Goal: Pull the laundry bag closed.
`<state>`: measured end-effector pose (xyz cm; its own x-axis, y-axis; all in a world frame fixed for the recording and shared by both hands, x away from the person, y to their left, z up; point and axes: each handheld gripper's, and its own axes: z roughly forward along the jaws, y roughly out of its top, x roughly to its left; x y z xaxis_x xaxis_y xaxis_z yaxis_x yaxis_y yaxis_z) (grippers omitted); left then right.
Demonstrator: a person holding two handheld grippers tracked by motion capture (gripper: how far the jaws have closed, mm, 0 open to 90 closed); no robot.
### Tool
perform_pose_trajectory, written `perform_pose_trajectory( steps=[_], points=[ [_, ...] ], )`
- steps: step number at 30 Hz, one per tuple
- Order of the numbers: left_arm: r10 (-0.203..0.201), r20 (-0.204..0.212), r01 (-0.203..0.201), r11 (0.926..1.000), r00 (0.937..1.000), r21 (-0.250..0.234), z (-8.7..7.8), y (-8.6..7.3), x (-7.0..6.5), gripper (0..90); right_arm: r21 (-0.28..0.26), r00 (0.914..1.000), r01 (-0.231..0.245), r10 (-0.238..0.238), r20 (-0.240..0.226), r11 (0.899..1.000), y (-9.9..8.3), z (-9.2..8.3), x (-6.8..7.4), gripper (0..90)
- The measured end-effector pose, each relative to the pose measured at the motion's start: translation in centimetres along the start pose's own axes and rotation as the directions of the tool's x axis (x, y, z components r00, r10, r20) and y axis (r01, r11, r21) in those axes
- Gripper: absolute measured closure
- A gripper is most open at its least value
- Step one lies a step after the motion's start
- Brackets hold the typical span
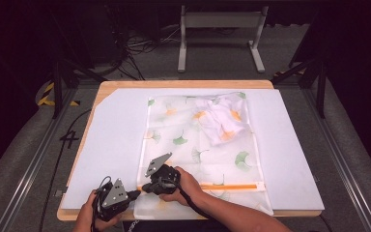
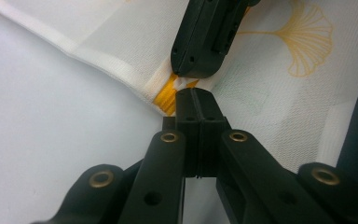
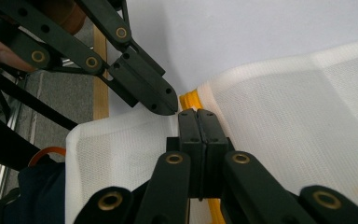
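A white mesh bag [image 1: 198, 145] printed with ginkgo leaves lies flat on the white board, with a white garment [image 1: 220, 121] inside near its far right corner. An orange zipper [image 1: 232, 186] runs along its near edge. Both grippers meet at the zipper's left end. My left gripper [image 1: 136, 194] [image 2: 196, 93] has its jaws pressed together on the bag's corner fabric by the orange end [image 2: 167, 99]. My right gripper [image 1: 148, 187] [image 3: 197, 114] is shut over the orange zipper end [image 3: 189, 101], tip to tip with the left gripper [image 3: 164, 105]. What sits between its pads is hidden.
The white board [image 1: 111, 145] lies on a wooden table [image 1: 174, 84]. Bare board surrounds the bag on the left and right. Dark metal frame legs [image 1: 58, 87] flank the table, a grey stand [image 1: 220, 29] is on the floor beyond, and cables lie at the far left.
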<state>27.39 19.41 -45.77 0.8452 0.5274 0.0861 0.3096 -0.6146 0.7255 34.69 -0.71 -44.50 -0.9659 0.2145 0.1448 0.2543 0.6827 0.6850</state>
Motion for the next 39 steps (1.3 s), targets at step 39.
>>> perform_pose_trajectory(
  steps=[39],
  points=[
    [-0.024, 0.019, 0.024, 0.9996, 0.9995, -0.016, 0.0, -0.2, 0.2, 90.0, -0.040, 0.9937, -0.101, 0.103, 0.044, 0.994, 0.2, 0.8, 0.5, 90.0]
  ],
)
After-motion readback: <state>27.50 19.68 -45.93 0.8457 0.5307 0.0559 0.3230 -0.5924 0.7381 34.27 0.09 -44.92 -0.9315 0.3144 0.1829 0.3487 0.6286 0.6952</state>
